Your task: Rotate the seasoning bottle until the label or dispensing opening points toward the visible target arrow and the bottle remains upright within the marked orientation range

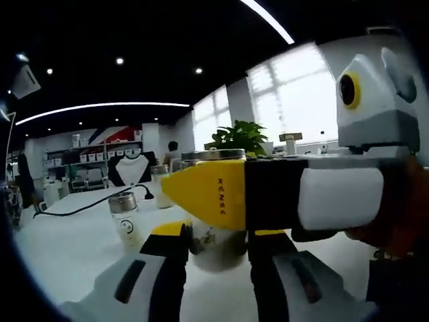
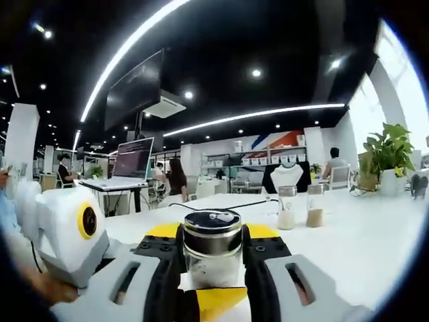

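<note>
The seasoning bottle (image 1: 216, 251) is a clear glass jar with a metal lid, standing upright on the white table (image 1: 74, 248). My left gripper (image 1: 218, 235) has its yellow-tipped jaws pressed on the jar's lower sides. My right gripper (image 1: 208, 191) reaches in from the right, one yellow jaw crossing the jar just under the lid. In the right gripper view the bottle (image 2: 212, 228) sits tight between the jaws of my right gripper (image 2: 213, 249), which is shut on it. My left gripper (image 2: 218, 300) comes in from the left, with a yellow jaw tip low in front of the jar.
A small jar with a smiley face (image 1: 125, 218) and another shaker (image 1: 159, 188) stand to the left, near a black cable (image 1: 87, 204). Two shakers (image 2: 287, 208) stand further back on the table. A potted plant (image 2: 389, 151) is at the right, a laptop (image 2: 131, 164) and people behind.
</note>
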`<state>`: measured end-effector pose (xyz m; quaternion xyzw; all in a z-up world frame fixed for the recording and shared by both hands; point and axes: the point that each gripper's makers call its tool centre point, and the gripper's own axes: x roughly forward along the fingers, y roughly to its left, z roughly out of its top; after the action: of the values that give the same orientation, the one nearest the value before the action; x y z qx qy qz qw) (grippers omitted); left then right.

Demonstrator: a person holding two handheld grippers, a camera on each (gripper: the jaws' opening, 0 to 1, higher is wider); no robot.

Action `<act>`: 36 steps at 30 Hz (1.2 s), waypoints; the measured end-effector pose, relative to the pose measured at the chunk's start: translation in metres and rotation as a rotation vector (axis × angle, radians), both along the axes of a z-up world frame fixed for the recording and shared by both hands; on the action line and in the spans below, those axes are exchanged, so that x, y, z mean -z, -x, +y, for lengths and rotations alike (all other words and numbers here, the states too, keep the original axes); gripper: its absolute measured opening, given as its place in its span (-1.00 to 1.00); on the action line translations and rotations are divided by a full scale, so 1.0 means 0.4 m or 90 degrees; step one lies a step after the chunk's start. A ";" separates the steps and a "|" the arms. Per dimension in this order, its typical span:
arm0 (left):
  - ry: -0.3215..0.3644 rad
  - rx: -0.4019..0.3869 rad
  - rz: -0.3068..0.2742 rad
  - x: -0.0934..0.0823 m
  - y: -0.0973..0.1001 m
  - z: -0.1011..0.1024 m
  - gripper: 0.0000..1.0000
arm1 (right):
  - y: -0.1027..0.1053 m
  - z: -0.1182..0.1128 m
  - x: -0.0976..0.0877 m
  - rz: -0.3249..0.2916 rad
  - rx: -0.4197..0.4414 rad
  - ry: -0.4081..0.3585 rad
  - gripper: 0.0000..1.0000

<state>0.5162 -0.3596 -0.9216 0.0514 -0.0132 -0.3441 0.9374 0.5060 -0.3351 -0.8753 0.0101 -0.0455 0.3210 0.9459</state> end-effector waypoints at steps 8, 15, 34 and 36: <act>-0.019 0.092 0.048 0.022 0.009 0.030 -0.28 | 0.018 0.035 0.028 -0.006 -0.122 0.065 -0.37; 0.012 0.189 0.075 0.007 0.045 0.020 -0.28 | 0.044 0.033 0.015 -0.008 -0.193 0.057 -0.39; 0.030 0.290 0.049 -0.012 0.108 0.020 -0.28 | 0.095 0.038 0.014 0.036 -0.278 -0.006 -0.38; 0.028 0.292 0.043 -0.013 0.111 0.020 -0.28 | 0.097 0.039 0.015 0.043 -0.280 -0.012 -0.38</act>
<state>0.4720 -0.3515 -0.9164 0.0152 -0.0007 -0.5494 0.8354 0.4673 -0.3196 -0.8814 0.0395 -0.0136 0.5188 0.8539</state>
